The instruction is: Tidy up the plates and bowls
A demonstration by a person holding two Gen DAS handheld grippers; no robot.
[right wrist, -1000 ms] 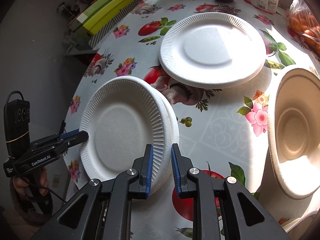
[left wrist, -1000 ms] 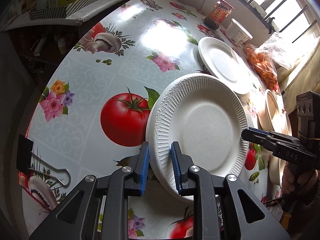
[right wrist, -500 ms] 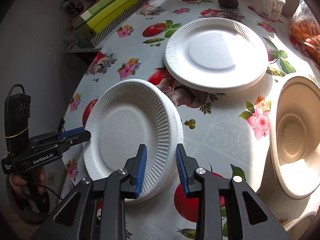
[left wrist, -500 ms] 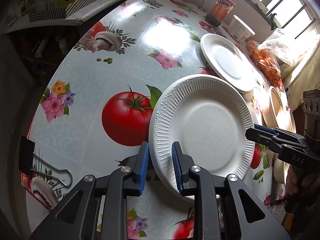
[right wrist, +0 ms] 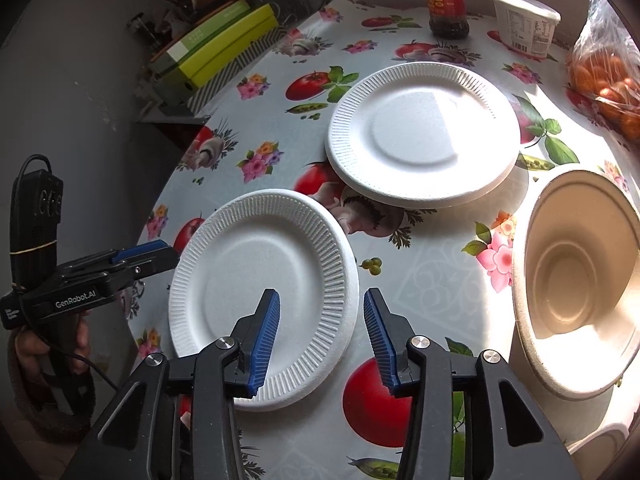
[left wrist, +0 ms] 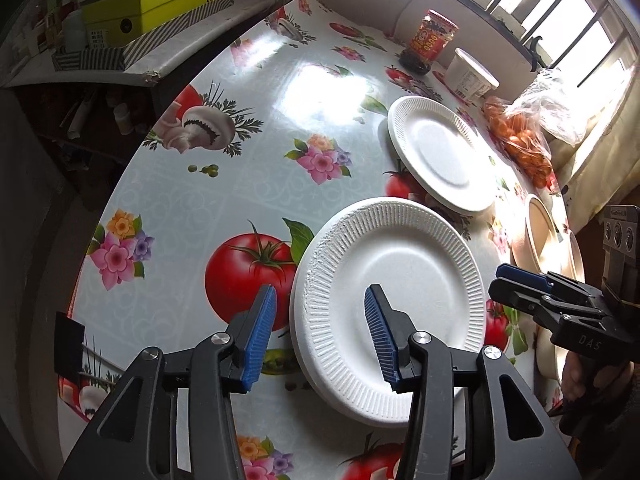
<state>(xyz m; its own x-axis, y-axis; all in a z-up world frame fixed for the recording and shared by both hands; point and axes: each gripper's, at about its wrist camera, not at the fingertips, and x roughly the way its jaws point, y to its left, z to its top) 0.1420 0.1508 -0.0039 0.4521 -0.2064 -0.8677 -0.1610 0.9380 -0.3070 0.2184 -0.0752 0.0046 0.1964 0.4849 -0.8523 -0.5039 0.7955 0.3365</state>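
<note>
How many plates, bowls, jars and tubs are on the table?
Plates: 2 tops showing, near and far; I can't tell if more lie beneath
Bowls: 2, one whole, one just a rim at the edge
Jars: 1
Tubs: 1
Total: 6

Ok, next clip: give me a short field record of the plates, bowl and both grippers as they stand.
near plate: white ribbed foam plate lying on the flowered tablecloth
far plate: second white foam plate, apart from the first
bowl: beige paper bowl, empty
left gripper: jaws opening, straddling the near plate's rim
right gripper: jaws opening, straddling the opposite rim
</note>
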